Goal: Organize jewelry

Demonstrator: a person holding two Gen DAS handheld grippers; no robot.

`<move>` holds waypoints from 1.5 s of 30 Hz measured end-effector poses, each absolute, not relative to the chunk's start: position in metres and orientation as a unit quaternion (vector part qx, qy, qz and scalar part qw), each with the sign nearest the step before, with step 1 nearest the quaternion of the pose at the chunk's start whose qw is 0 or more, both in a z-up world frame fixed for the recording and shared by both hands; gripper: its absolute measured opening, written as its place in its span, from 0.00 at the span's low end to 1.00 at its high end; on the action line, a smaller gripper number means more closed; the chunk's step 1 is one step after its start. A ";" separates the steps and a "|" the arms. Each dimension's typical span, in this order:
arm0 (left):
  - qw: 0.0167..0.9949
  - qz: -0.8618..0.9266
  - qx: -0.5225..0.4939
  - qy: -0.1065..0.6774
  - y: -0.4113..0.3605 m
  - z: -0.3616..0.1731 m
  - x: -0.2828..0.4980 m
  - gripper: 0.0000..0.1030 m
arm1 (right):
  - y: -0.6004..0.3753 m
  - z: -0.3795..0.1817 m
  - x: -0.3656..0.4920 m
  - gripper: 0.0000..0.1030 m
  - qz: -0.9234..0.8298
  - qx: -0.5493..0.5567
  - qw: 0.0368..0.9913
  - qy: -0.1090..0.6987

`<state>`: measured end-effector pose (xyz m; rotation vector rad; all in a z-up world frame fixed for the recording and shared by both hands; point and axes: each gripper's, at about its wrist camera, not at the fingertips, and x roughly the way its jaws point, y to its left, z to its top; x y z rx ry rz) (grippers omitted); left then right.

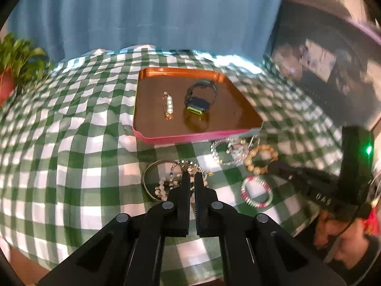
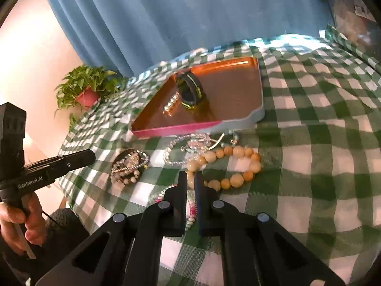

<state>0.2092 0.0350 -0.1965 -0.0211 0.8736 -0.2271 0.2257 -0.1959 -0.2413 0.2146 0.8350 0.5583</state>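
A pink-rimmed tray [image 1: 190, 137] [image 2: 176, 128] holds a pearl brooch [image 1: 169, 104] [image 2: 172, 104] and a dark watch [image 1: 201, 97] [image 2: 190, 90]. In front of it lie a clear crystal bracelet [image 1: 226, 152] [image 2: 181, 147], an amber bead bracelet [image 1: 260, 158] [image 2: 228, 166], a pink and white bead bracelet [image 1: 257, 191] [image 2: 191, 211] and a metal bangle with tangled bead jewelry [image 1: 164, 178] [image 2: 129, 166]. My left gripper [image 1: 192, 176] is nearly shut, above the bangle heap. My right gripper [image 2: 190, 178] is nearly shut over the pink bracelet, next to the amber beads.
A green and white checked cloth [image 1: 71, 143] [image 2: 321, 143] covers the table. A potted plant [image 1: 16, 64] [image 2: 88, 90] stands at the far left corner. A blue curtain [image 1: 142, 12] hangs behind. A dark framed picture [image 1: 321, 71] leans at the right.
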 end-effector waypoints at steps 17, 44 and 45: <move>0.883 -0.119 0.092 0.445 0.012 -0.237 0.222 0.09 | -0.179 -0.249 0.222 0.38 0.250 0.029 0.870 0.425; 0.903 -0.121 0.042 0.409 0.034 -0.214 0.214 0.06 | -0.187 -0.243 0.222 0.03 0.241 0.038 0.880 0.407; 0.904 -0.119 0.040 0.409 0.034 -0.214 0.213 0.06 | -0.189 -0.242 0.221 0.03 0.245 0.044 0.880 0.404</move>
